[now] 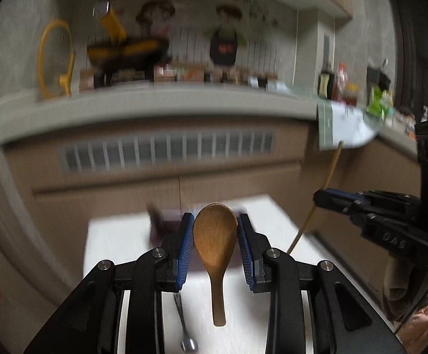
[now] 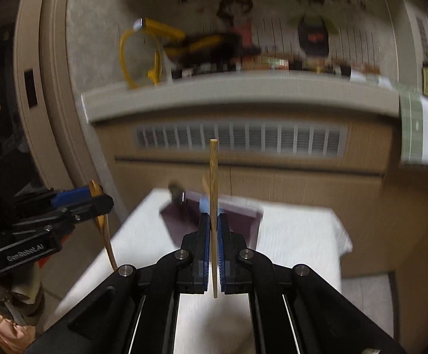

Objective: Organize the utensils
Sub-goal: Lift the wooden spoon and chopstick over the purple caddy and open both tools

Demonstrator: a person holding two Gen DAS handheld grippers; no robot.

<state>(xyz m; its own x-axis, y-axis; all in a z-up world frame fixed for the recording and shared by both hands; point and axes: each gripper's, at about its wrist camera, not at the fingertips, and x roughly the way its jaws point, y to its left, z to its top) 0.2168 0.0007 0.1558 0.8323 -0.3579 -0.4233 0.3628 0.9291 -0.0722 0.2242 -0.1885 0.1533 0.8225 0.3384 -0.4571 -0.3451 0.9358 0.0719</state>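
Note:
My left gripper (image 1: 215,230) is shut on the bowl of a brown wooden spoon (image 1: 215,244), handle hanging down above the white table (image 1: 119,242). It also shows at the left of the right wrist view (image 2: 96,197), still on the spoon (image 2: 107,236). My right gripper (image 2: 213,224) is shut on a thin wooden chopstick (image 2: 213,171) that stands upright. It shows at the right of the left wrist view (image 1: 317,199) with the chopstick (image 1: 326,183). A dark purple tray (image 2: 243,218) lies on the table beyond both grippers.
A metal spoon (image 1: 184,330) lies on the table under my left gripper. A blurred dark item (image 2: 177,193) stands at the tray's far left. Behind the table are a wall vent (image 2: 237,140) and a cluttered ledge (image 2: 243,88).

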